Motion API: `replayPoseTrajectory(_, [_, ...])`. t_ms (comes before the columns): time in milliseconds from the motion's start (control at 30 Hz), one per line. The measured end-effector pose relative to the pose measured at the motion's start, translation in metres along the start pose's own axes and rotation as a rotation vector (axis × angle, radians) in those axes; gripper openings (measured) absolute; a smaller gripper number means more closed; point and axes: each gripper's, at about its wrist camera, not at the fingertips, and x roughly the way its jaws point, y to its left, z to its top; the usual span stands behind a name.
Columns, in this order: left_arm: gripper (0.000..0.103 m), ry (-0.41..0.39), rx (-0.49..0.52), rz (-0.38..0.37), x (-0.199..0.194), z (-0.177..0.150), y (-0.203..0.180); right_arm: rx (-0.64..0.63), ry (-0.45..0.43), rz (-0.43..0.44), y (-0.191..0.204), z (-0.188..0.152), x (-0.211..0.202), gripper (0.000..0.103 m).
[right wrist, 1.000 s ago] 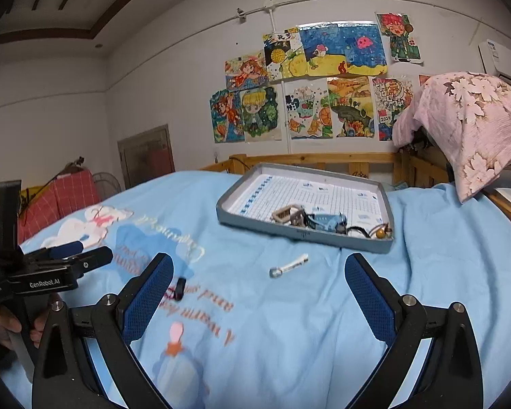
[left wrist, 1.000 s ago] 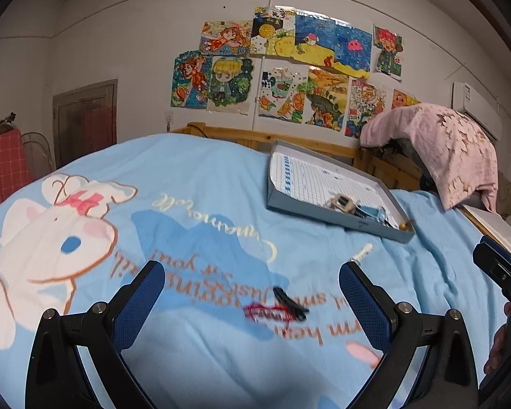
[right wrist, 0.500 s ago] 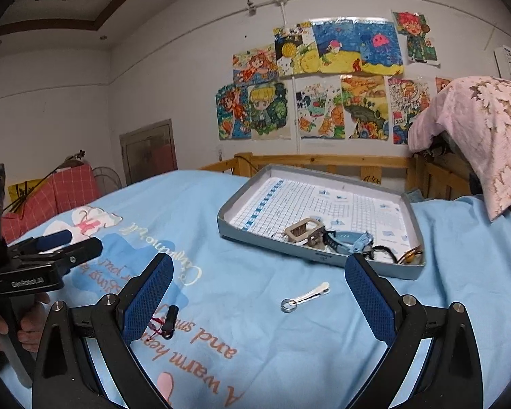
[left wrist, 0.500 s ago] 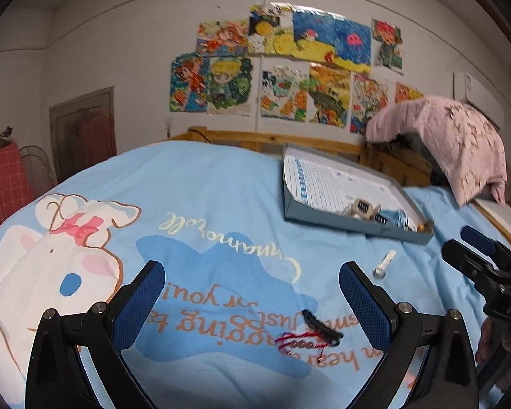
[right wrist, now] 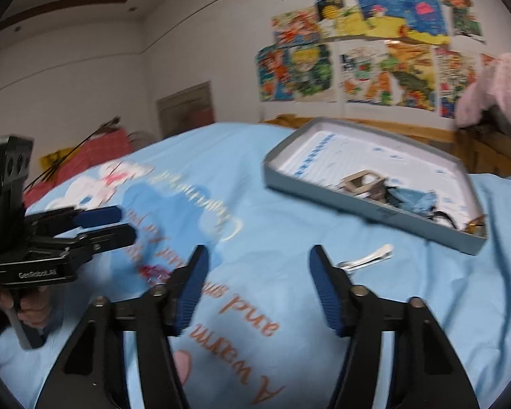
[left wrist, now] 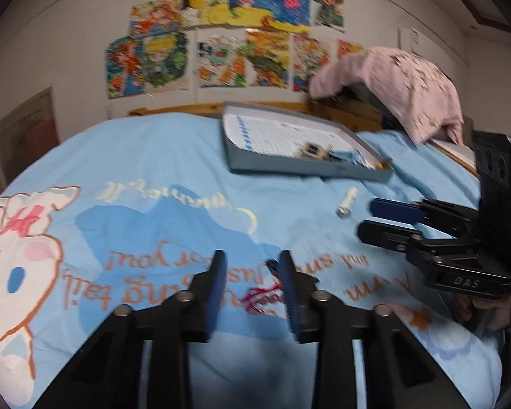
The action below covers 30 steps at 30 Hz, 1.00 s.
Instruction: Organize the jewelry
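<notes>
Plenty of bare blue bedspread [left wrist: 173, 156] lies between the grippers and the gray tray [left wrist: 299, 167] near the wooden bed rail. The left gripper [left wrist: 252, 262] has just been closing, its jaws narrowly apart, with nothing pinched; the red-and-black hair clip [left wrist: 265, 293] lies just beyond its right finger. The right gripper [right wrist: 255, 259], also closing, stands half apart, the silver clip [right wrist: 368, 260] just past its right fingertip, short of the tray's edge.
</notes>
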Motion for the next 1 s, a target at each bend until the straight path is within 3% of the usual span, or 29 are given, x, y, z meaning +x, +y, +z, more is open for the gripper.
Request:
replayPoseTrajectory(133, [0.019,0.051,0.02,-0.059,0.009,-0.005,0.001,-0.041,0.043,0.069,0.009,-0.007,0.008,0.033])
replayPoseTrajectory(267, [0.017,0.104,0.014,-0.1,0.018,-0.01,0.005,-0.073,0.074,0.11,0.016,-0.01,0.012,0.032])
replayPoseTrajectory(367, [0.017,0.134,0.012,-0.106,0.024,-0.013,0.007,-0.09,0.103,0.131,0.021,-0.013,0.017,0.025])
replayPoseTrajectory(533, [0.017,0.179,-0.008,-0.1,0.034,-0.015,0.012,-0.097,0.144,0.164,0.024,-0.014,0.026,0.025])
replayPoseTrajectory(867, [0.019,0.193,-0.035,-0.086,0.038,-0.018,0.018,-0.109,0.19,0.194,0.031,-0.015,0.038,0.025])
replayPoseTrajectory(900, [0.024,0.192,-0.036,-0.084,0.037,-0.018,0.018,-0.11,0.19,0.194,0.031,-0.015,0.037,0.025])
replayPoseTrajectory(933, [0.041,0.192,-0.034,-0.066,0.036,-0.018,0.018,-0.11,0.191,0.194,0.031,-0.015,0.037,0.025])
replayPoseTrajectory(1000, [0.053,0.179,-0.032,-0.076,0.034,-0.019,0.018,-0.109,0.192,0.195,0.03,-0.015,0.037,0.025])
